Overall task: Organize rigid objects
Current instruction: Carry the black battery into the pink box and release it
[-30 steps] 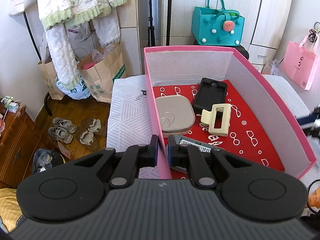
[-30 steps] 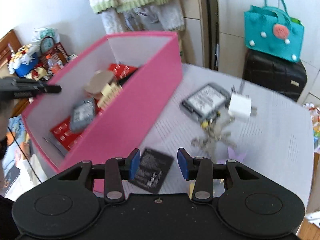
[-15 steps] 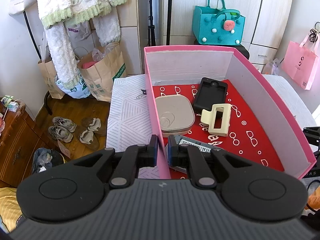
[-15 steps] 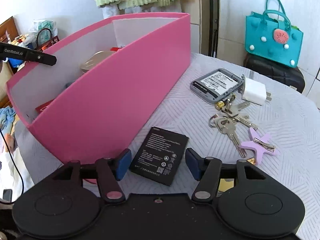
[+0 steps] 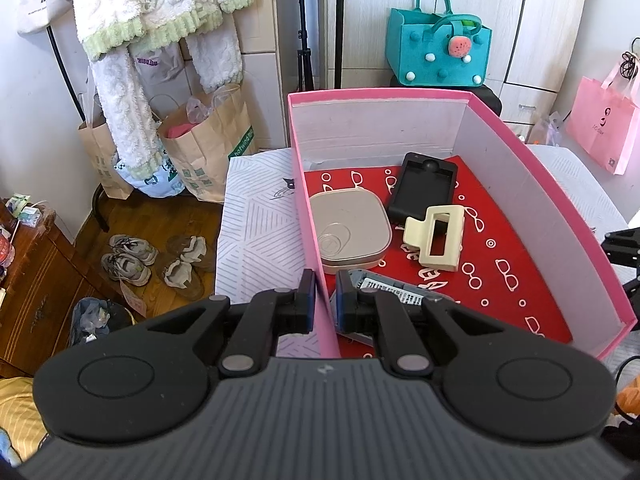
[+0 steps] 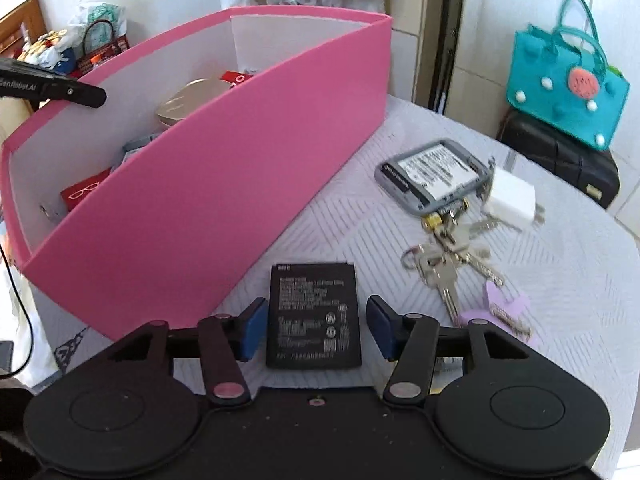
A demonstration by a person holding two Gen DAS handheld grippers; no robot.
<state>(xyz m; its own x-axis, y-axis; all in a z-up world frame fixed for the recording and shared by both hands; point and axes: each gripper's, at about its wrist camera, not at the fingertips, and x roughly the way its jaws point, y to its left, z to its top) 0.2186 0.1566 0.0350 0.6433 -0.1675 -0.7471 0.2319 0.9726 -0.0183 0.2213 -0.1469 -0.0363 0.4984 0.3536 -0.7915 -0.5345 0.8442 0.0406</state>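
My right gripper (image 6: pixel 316 326) is spread wide, with the flat black battery (image 6: pixel 314 316) lying between its fingers, long side toward 12 o'clock. My left gripper (image 5: pixel 325 298) pinches the pink box (image 5: pixel 310 216) wall.

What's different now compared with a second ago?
The right tongs swung down toward the black battery, which now lies between their open fingers, not yet gripped. The left tongs stayed clamped on the pink box wall. The items inside the box and the keys didn't move.
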